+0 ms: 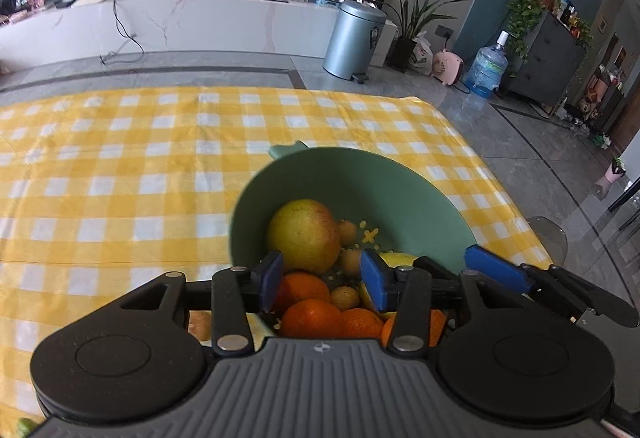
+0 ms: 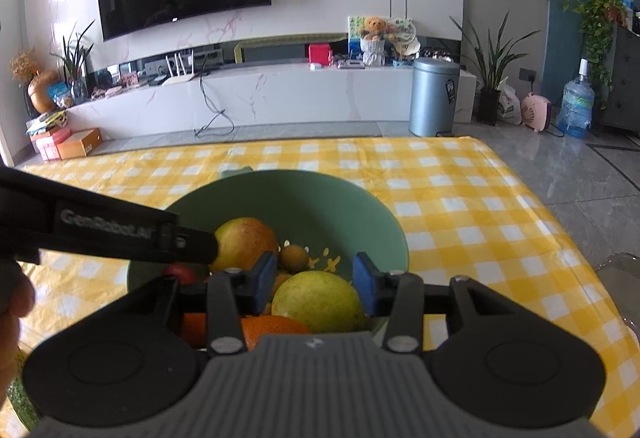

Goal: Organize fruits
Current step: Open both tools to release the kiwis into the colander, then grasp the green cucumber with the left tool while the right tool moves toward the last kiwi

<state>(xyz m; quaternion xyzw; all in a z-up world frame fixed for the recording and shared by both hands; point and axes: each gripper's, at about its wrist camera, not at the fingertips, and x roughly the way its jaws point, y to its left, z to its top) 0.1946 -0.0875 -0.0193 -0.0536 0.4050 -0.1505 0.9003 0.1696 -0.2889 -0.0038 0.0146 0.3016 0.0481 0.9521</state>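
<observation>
Legible text: "GenRobot.AI", white letters | Carrier: black body of the left gripper [image 2: 120, 234], crossing the right wrist view from the left | Label on grey bin [image 2: 434, 97]: too small to read | Other text: none legible

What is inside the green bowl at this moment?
The green bowl holds a large yellow-red fruit, a yellow-green fruit, several oranges and small brown round fruits. The gripper bodies cover the bowl's near part, so anything there is hidden.

A green bowl [image 2: 320, 205] on yellow checked cloth holds oranges [image 1: 316, 318], a yellow-green fruit [image 2: 318, 302] (round) and small brown ones.
</observation>
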